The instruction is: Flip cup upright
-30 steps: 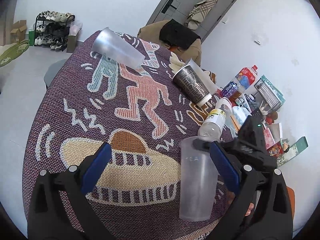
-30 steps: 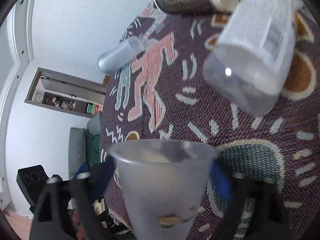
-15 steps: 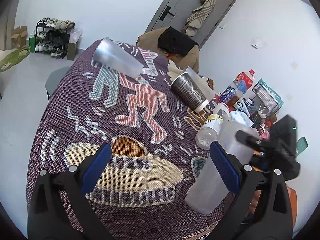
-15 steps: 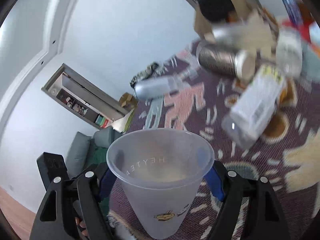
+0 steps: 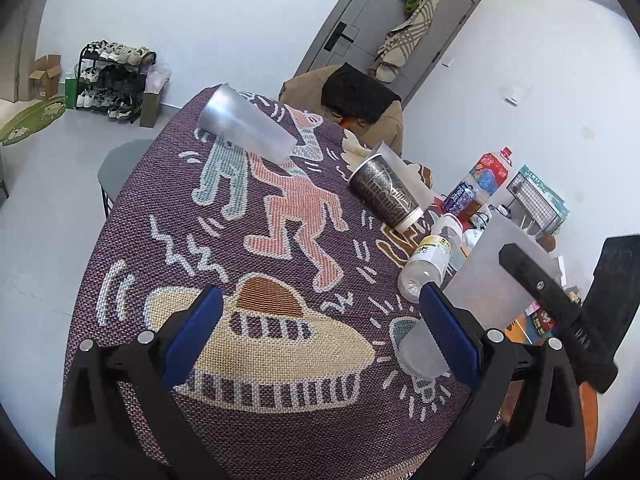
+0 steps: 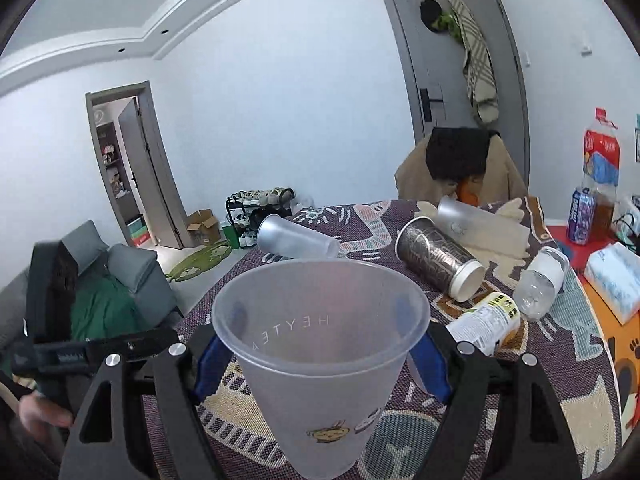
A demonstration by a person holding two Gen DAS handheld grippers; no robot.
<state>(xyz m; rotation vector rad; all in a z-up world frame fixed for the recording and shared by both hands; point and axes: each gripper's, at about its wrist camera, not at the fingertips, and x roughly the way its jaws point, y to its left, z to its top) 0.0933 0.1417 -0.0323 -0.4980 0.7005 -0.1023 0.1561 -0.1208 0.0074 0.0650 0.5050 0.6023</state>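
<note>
My right gripper point(image 6: 320, 356) is shut on a frosted plastic cup point(image 6: 320, 360) with its mouth up, held just above the patterned tablecloth point(image 6: 560, 380). In the left wrist view the same cup point(image 5: 480, 280) leans at the right, base down, with the right gripper's finger point(image 5: 536, 284) across it. My left gripper point(image 5: 316, 332) is open and empty over the cloth point(image 5: 160, 240), left of the cup.
Other cups lie on their sides: a frosted one point(image 5: 244, 124) at the far edge, a dark patterned one point(image 5: 386, 192), another frosted one point(image 6: 476, 220). Two plastic bottles point(image 6: 540, 284) lie at the right. Drinks, tissues point(image 6: 616, 280) and a chair with a coat point(image 6: 460, 168) stand beyond.
The right gripper has turned the frosted cup from mouth-down to mouth-up and swung it to the right. The left gripper has hardly moved.
</note>
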